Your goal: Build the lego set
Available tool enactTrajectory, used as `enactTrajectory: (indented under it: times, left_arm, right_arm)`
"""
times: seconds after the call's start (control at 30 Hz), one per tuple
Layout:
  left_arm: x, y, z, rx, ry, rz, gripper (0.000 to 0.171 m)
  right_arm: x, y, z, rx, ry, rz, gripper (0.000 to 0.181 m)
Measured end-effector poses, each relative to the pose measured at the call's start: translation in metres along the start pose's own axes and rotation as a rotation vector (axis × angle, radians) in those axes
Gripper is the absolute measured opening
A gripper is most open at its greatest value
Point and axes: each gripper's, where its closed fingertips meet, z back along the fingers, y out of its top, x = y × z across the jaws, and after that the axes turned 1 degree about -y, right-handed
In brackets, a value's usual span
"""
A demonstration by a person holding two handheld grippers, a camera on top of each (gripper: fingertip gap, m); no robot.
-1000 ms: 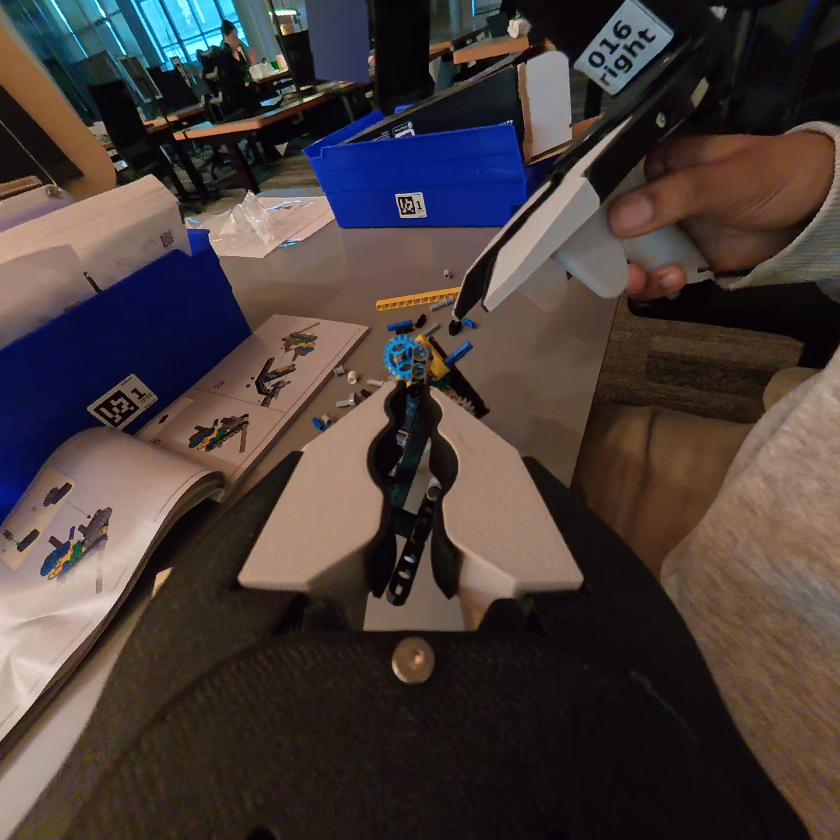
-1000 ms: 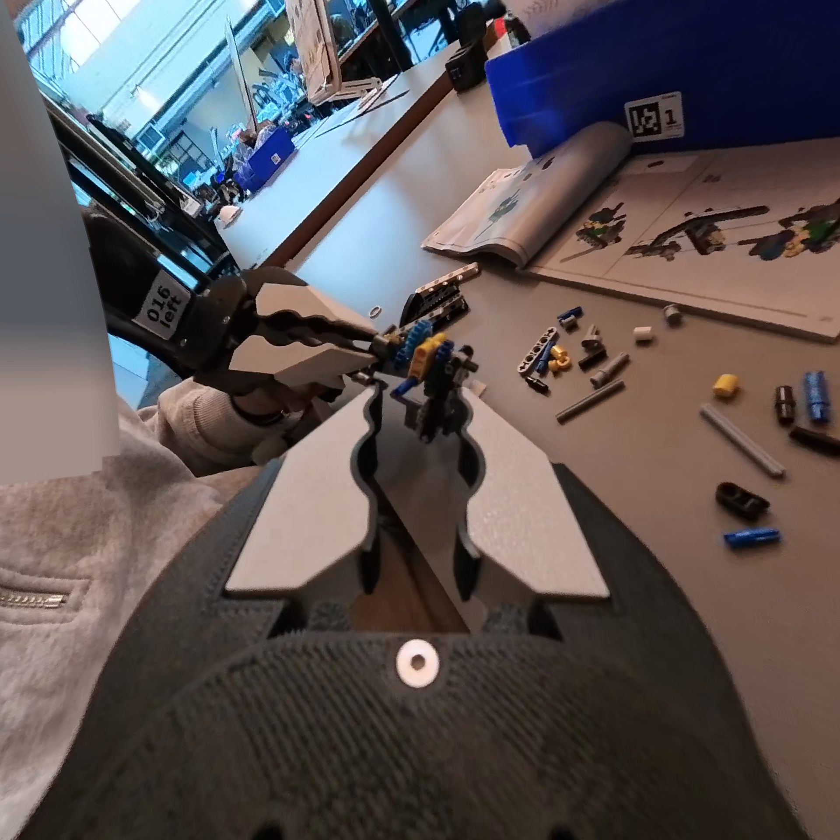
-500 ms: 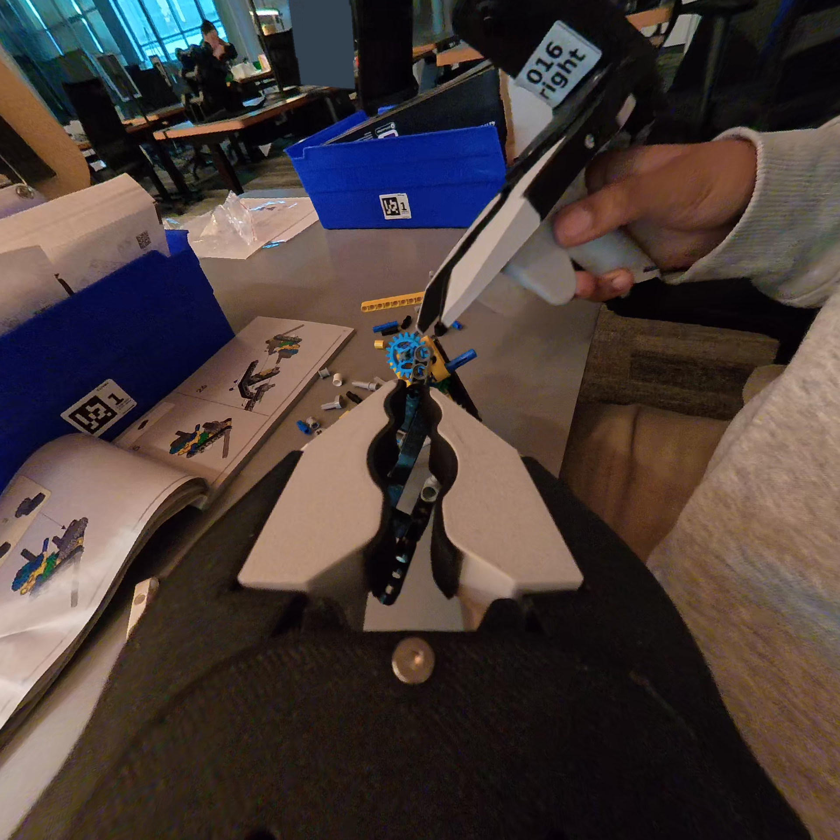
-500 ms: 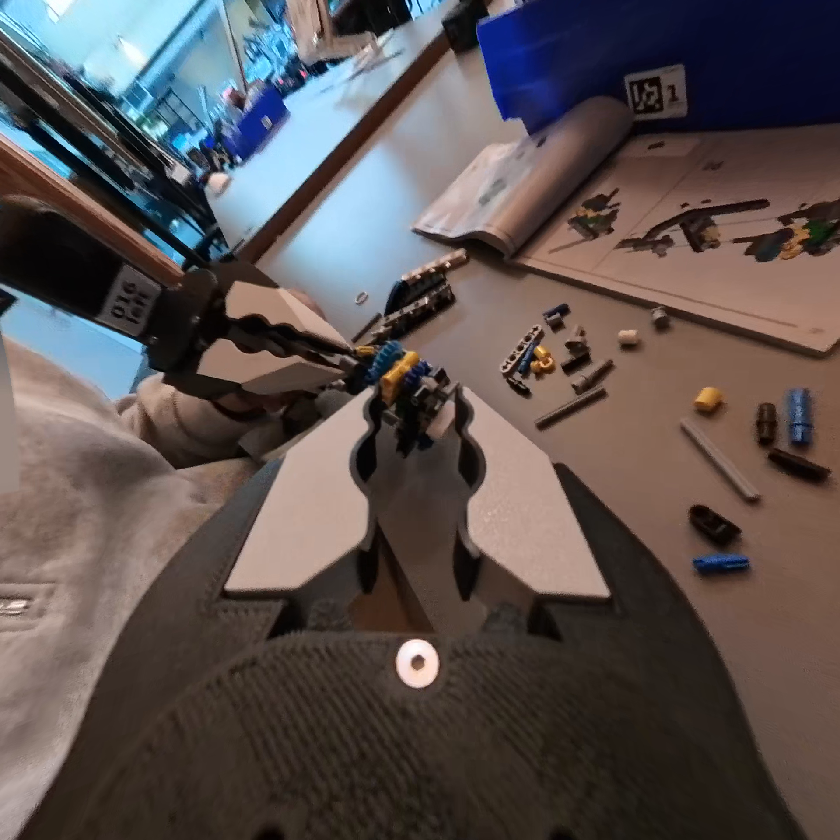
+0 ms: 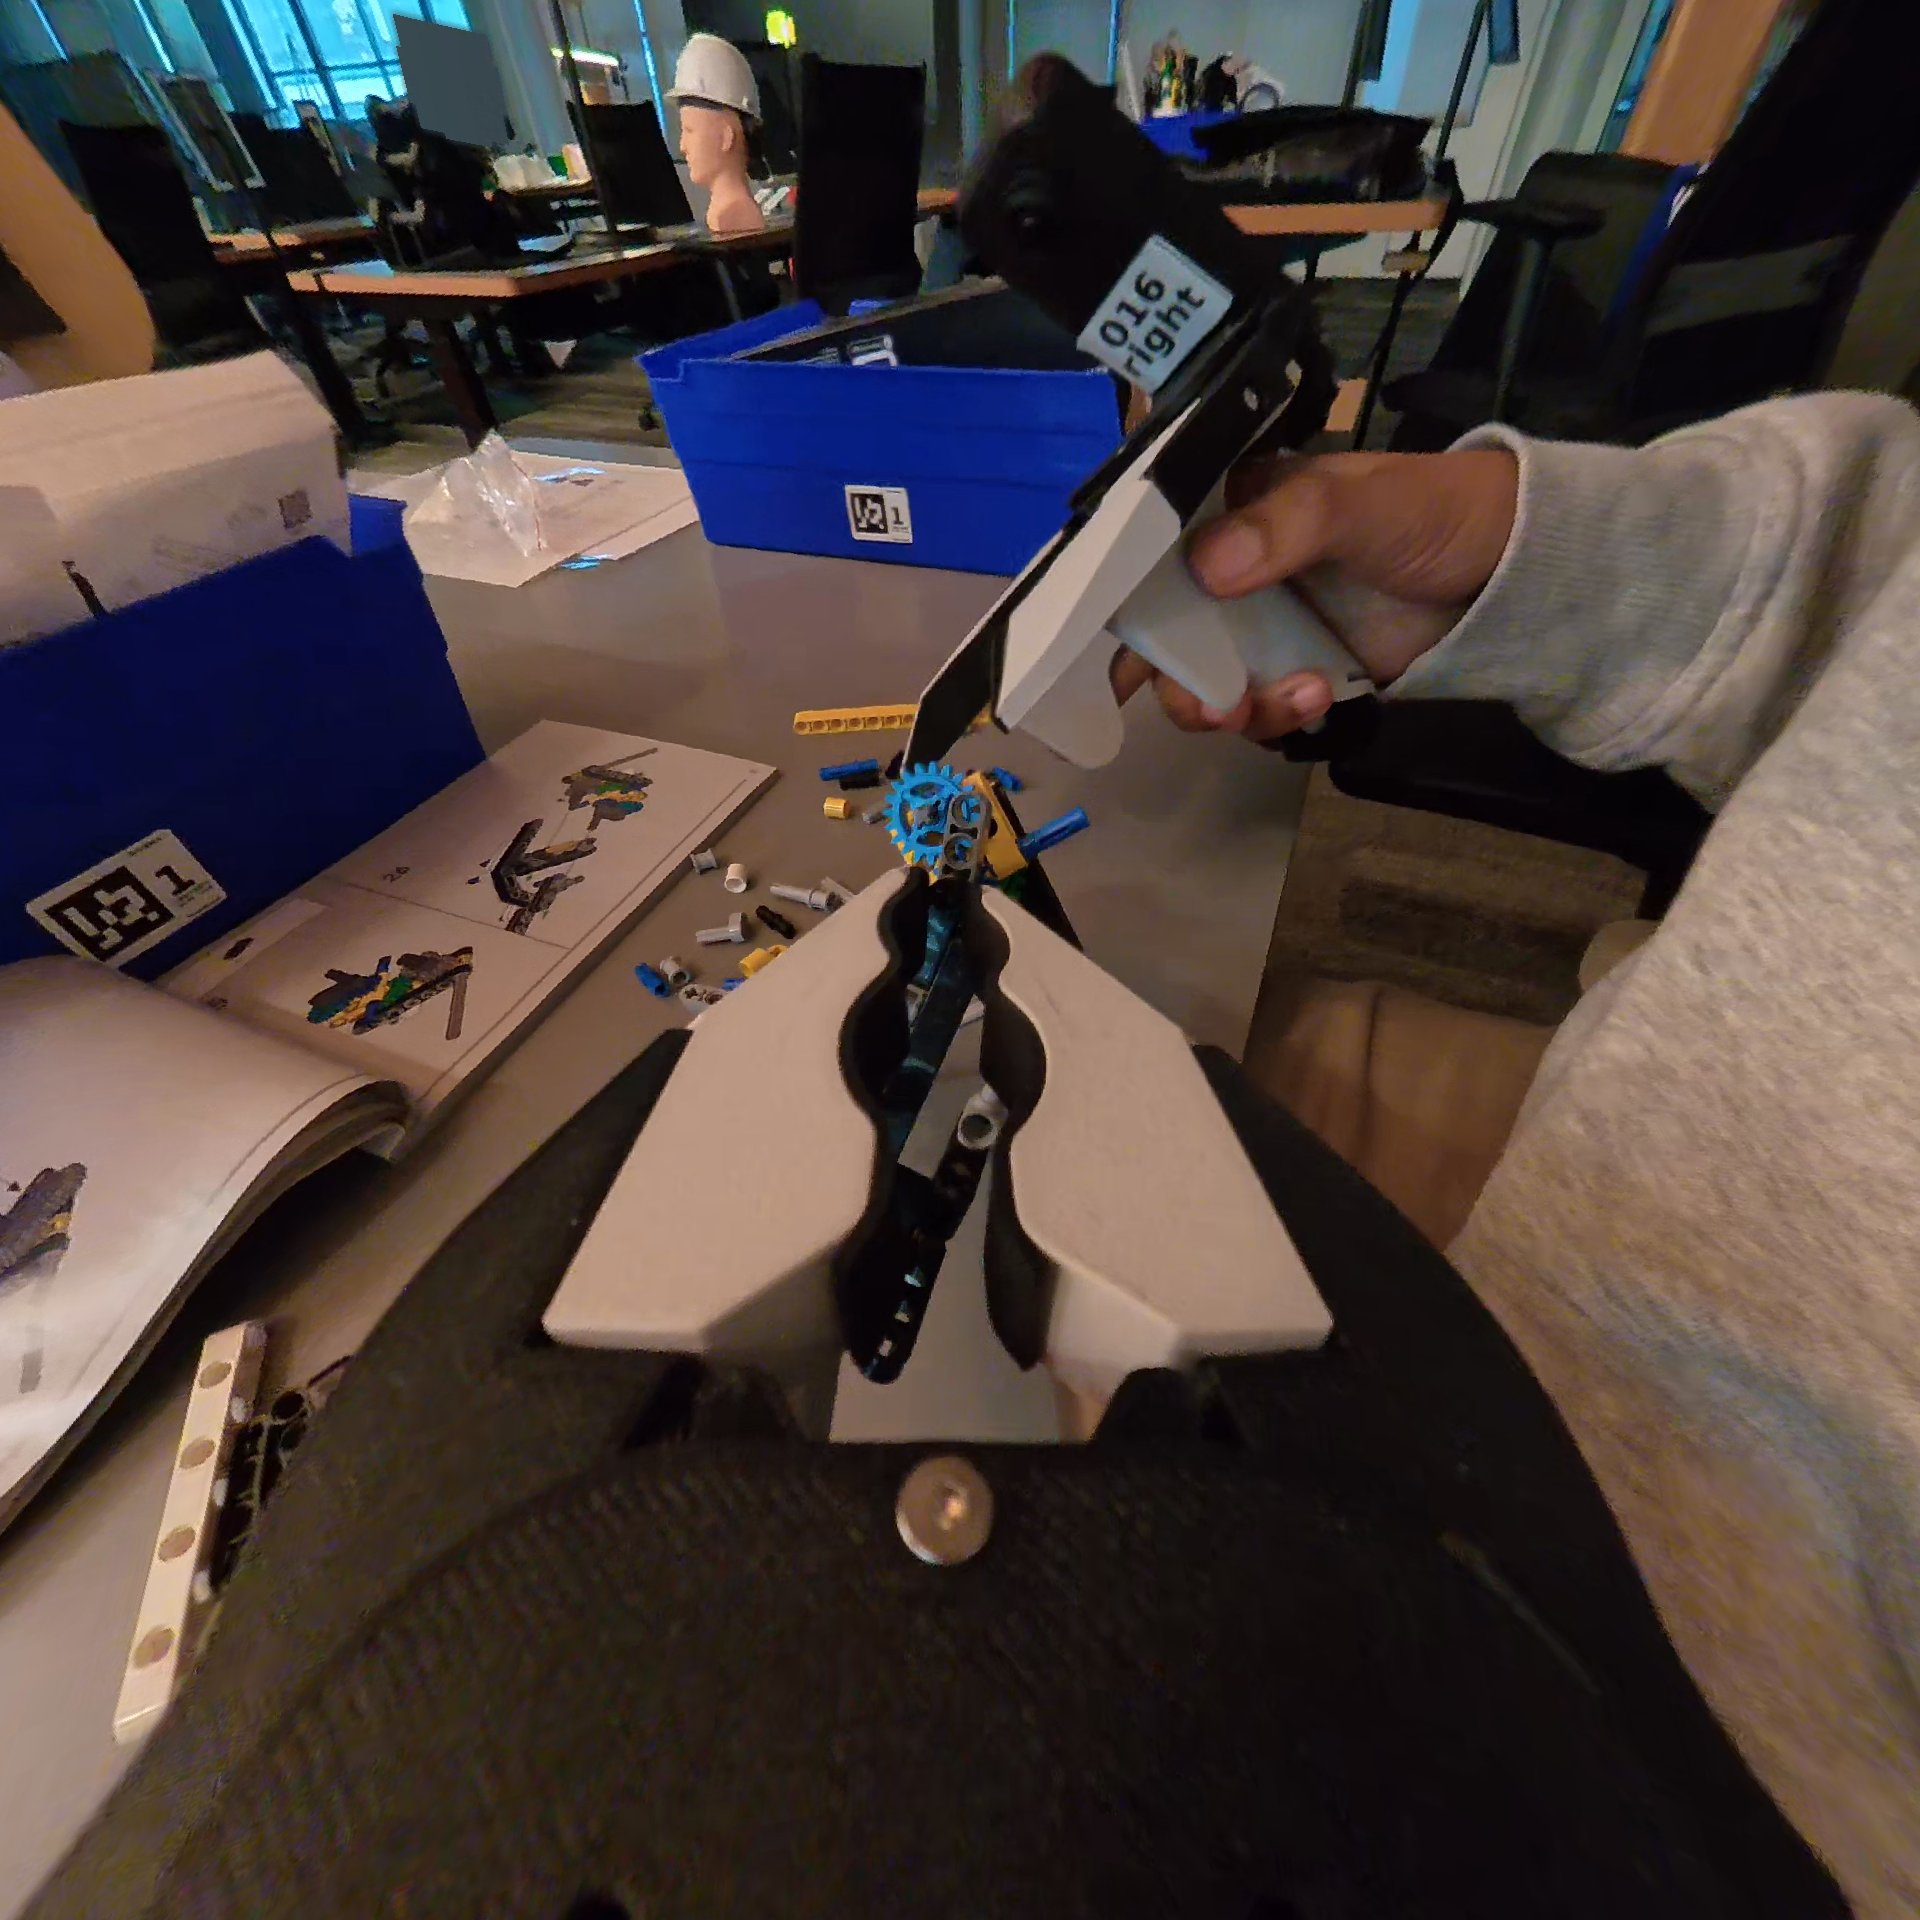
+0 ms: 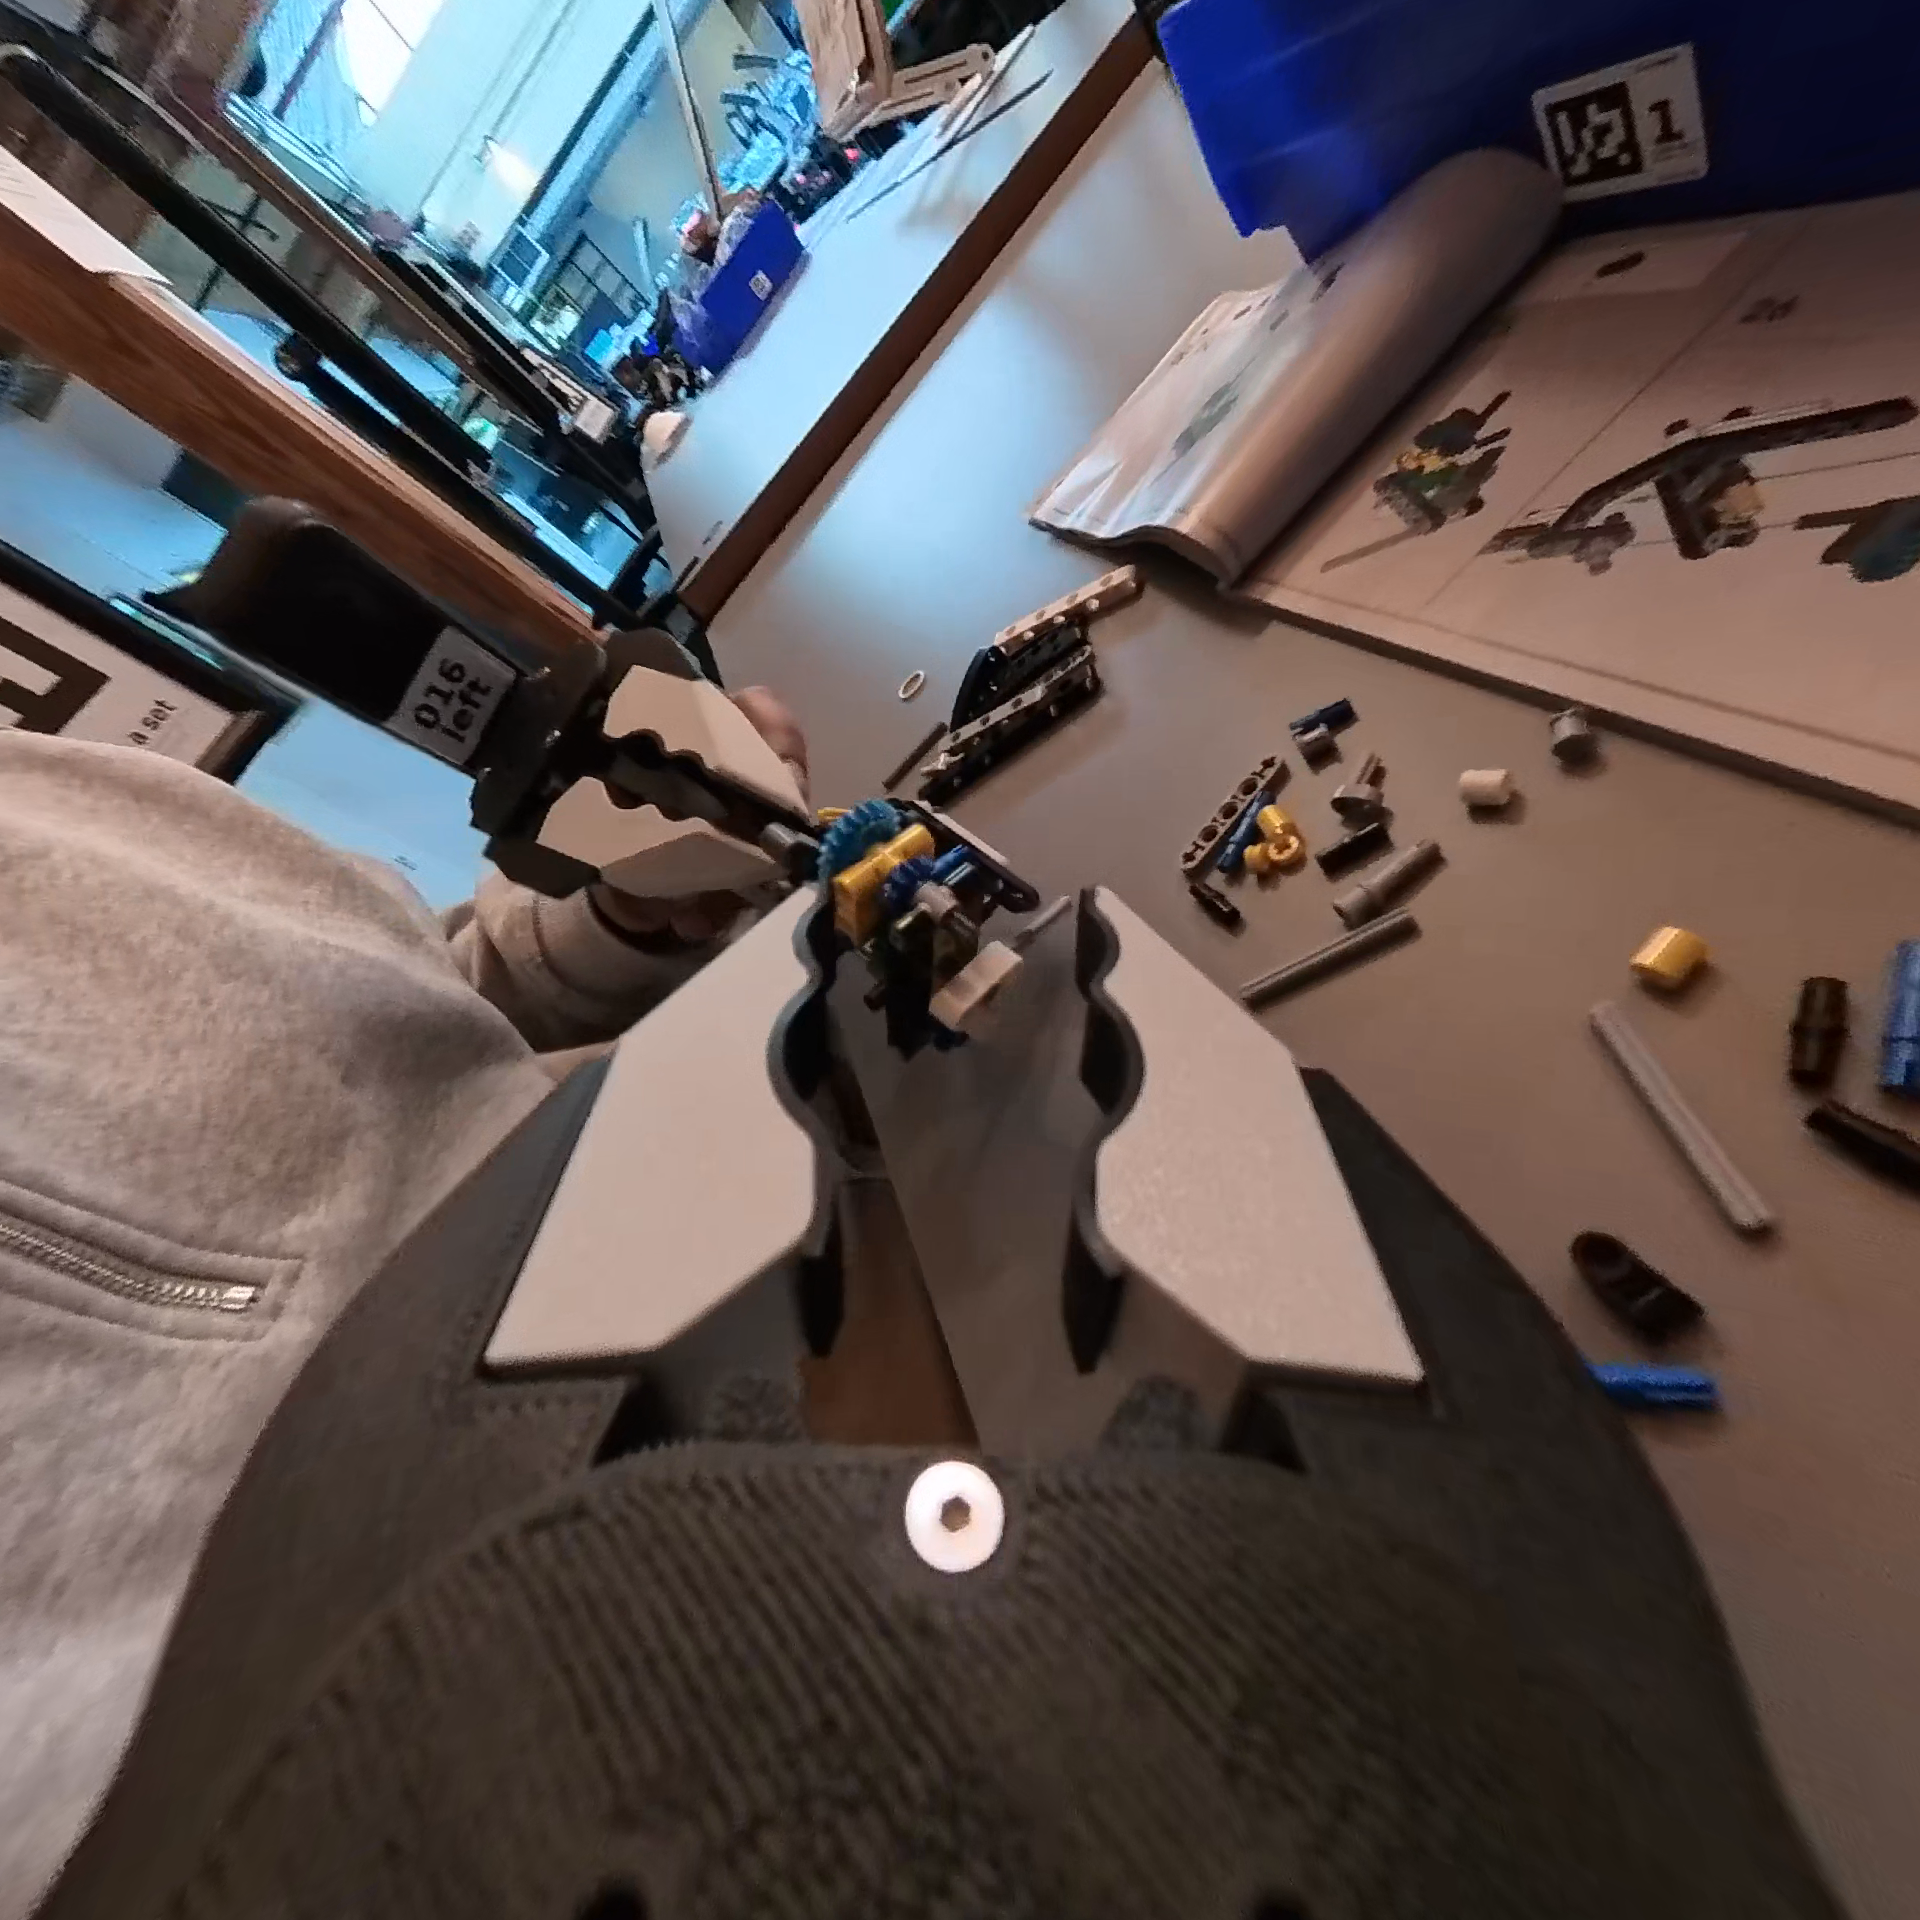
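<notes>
- The lego model [image 5: 940, 831], a knot of black beams with a toothed blue gear [image 5: 923, 810] and a yellow block, is pinched in the left claw [image 5: 935, 904]; its long black studded beam runs back between the two pale, matte, wavy-edged fingers.
- Left of that claw, an open instruction booklet [image 5: 436, 935] of glossy paper lies on the smooth grey desk [image 5: 727, 644], touching a blue plastic bin [image 5: 208, 707] that bears a white square-code sticker. A white holed beam [image 5: 187, 1507] lies at the near left.
- Just ahead and left of the claw, small loose pins and bushes [image 5: 748, 914] in grey, white, blue and yellow are scattered; a yellow holed beam [image 5: 852, 719] lies beyond them.
- Farther ahead, a second blue bin [image 5: 883, 447] with the same kind of sticker stands at the desk's far edge, with a crumpled clear bag [image 5: 478, 499] to its left.
- Right of the model, the right claw [image 6: 945, 914], held by a hand [image 5: 1351, 561] in a grey knit sleeve, carries a white printed tag; its fingers stand spread, with the model between the tips, touching neither as far as shows.
- Right of the right claw, grey axles [image 6: 1673, 1112], black connectors and a blue pin [image 6: 1652, 1382] lie well apart on the desk.
</notes>
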Motion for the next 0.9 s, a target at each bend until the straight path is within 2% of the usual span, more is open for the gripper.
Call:
enactTrajectory:
  times: [0.27,0.4,0.57,0.73,0.9]
  left_arm:
    - [-0.004,0.001,0.004,0.024,-0.011,0.052,0.003]
    - [-0.003,0.002,0.005,0.03,-0.007,0.046,0.003]
    - [-0.004,0.001,0.006,0.029,-0.002,0.043,0.003]
    - [-0.005,0.0,0.005,0.03,-0.002,0.045,0.003]
    - [-0.005,0.001,0.006,0.037,0.009,0.022,0.003]
  right_arm:
    - [-0.001,0.014,0.01,0.149,0.068,0.065,0.043]
    - [0.0,0.008,0.013,0.143,0.068,0.095,0.041]
    - [-0.001,0.005,0.009,0.145,0.125,0.033,0.04]
    - [0.001,0.002,0.008,0.118,0.109,0.017,0.04]
    - [0.006,-0.006,0.009,0.062,0.091,-0.081,0.038]
